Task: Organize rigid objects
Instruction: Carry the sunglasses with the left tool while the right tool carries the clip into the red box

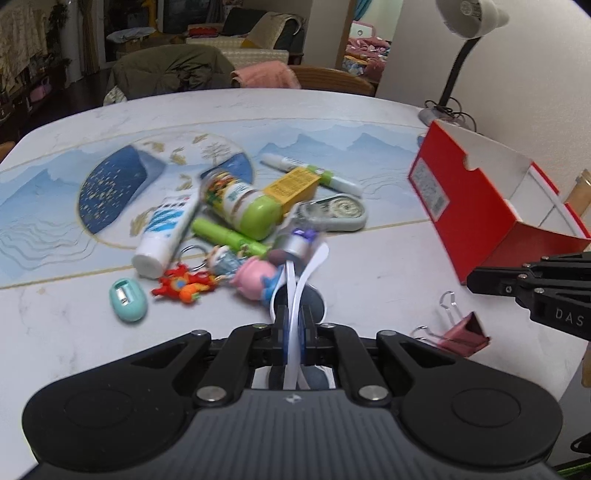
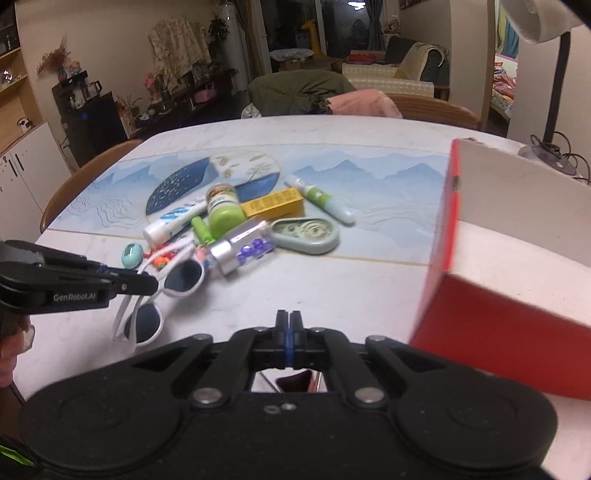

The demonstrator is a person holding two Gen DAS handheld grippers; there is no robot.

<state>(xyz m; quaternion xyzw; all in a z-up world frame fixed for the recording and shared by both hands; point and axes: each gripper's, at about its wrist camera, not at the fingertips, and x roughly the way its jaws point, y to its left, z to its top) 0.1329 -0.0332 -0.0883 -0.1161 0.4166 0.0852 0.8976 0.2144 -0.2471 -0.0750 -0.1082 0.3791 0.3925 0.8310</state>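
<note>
In the left wrist view, the left gripper (image 1: 294,325) reaches up from the bottom centre of the frame, angled down toward the counter (image 1: 369,266), its fingers pinching the white arms of a pair of sunglasses (image 1: 295,295); one dark lens shows just past the fingertips. Beyond it, in the middle of the frame, lies a blurred heap: a white tube (image 1: 166,229), a green-capped bottle (image 1: 240,203), a yellow box (image 1: 293,186), a white and green marker (image 1: 314,173), a grey tape dispenser (image 1: 336,212), a pink figure (image 1: 255,277), a red charm (image 1: 183,284) and, at lower left apart from the heap, a teal sharpener (image 1: 128,299). The red box (image 1: 480,206) stands open at the right, and below it the right gripper (image 1: 476,282) enters from the right edge, fingers pressed together, above a pink binder clip (image 1: 461,334) on the counter. A desk lamp (image 1: 469,18) stands at upper right. In the right wrist view, the right gripper (image 2: 290,321) sits at bottom centre, tilted down, fingers closed with nothing between their tips; a dark red shape shows through the gap in its frame below, too small to identify. This view shows the whole sunglasses (image 2: 162,295) hanging from the left gripper (image 2: 149,284) at left, both lenses visible, clear of the heap. It also shows a clear case of purple beads (image 2: 243,247), only a blur in the other view, and the red box (image 2: 498,295) from outside at right, its interior hidden. A hand (image 2: 14,343) shows at the left edge.
</note>
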